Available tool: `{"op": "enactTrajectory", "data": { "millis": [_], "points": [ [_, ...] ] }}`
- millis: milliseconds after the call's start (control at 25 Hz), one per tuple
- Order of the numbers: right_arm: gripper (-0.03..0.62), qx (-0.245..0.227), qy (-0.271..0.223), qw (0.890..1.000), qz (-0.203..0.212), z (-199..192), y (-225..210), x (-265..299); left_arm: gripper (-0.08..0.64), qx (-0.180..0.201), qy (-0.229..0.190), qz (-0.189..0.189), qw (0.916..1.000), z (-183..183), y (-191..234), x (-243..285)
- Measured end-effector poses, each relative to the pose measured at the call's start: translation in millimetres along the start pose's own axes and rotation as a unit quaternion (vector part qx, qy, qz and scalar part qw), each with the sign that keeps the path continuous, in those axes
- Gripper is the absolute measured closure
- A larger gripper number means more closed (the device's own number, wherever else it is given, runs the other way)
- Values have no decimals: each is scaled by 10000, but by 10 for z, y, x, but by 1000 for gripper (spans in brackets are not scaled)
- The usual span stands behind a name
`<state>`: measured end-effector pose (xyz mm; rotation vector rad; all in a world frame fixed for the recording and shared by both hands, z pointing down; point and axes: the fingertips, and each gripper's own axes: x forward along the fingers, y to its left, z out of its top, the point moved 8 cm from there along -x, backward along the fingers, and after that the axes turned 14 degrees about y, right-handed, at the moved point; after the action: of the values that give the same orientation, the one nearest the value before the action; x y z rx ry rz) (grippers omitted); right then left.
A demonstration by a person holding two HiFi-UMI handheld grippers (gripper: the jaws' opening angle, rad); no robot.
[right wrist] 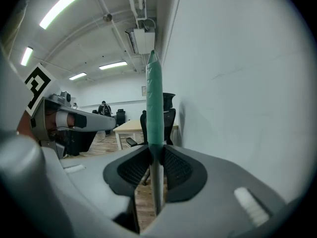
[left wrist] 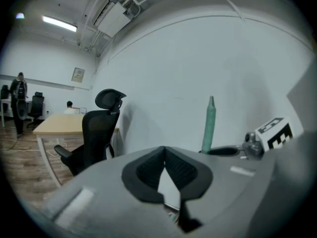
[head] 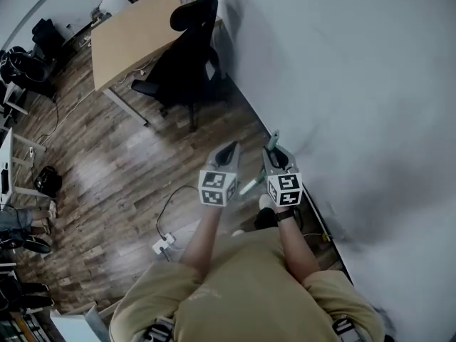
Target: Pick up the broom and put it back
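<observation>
**Right gripper view: broom (right wrist: 154,108) clamped upright in right gripper (right wrist: 154,151), close to wall (right wrist: 237,83)**

Tool state, right: both pads are pressed on the broom handle where the green grip sleeve meets the bare grey pole. The sleeve rises above the pads to a tapered tip, and the pole runs down below them. The broom head is not in sight in any view.

Tool state, left: the pads of the left gripper (left wrist: 165,155) meet at their tips with nothing between them, so it carries nothing.

Position: the head view shows both grippers side by side in front of the person, near each other but apart. The left one is on the side away from the wall. The handle stands just beside the white wall; whether it touches cannot be judged.

Markings: each gripper bears a marker cube (head: 285,189) with black-and-white square code patterns. A small framed sign (left wrist: 78,75) hangs on the far wall, its print too small to read.

Surroundings: a black office chair (head: 187,55) stands at a wooden desk (head: 135,30). A white power strip (head: 164,245) with its cable lies on the wood-pattern floor (head: 121,169) near the person.
</observation>
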<state>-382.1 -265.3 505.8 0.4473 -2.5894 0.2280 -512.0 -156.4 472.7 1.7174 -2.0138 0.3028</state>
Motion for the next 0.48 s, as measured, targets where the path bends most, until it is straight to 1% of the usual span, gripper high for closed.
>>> {"op": "enactTrajectory", "data": {
  "millis": [120,200,280,360,400,480],
  "points": [
    [502,-125,93,9978,638,271,-319,442,558,-129,-71,407,9991,257,102,263],
    [502,-173,150,9953,939,495,-562,643,558,-189,-99,665,9976,453,97,397],
    [502,-229,182,9933,1118,672,-759,823,558,-26,-198,923,9955,612,73,501],
    [500,-252,222,9914,1268,728,-831,977,558,156,-261,1124,9932,639,55,533],
    [499,-257,235,9906,1324,743,-837,1042,558,146,-249,1209,9922,611,66,540],
    [494,-315,271,9891,1415,825,-851,1225,558,-38,-167,1358,9906,574,162,600]
  ]
}}
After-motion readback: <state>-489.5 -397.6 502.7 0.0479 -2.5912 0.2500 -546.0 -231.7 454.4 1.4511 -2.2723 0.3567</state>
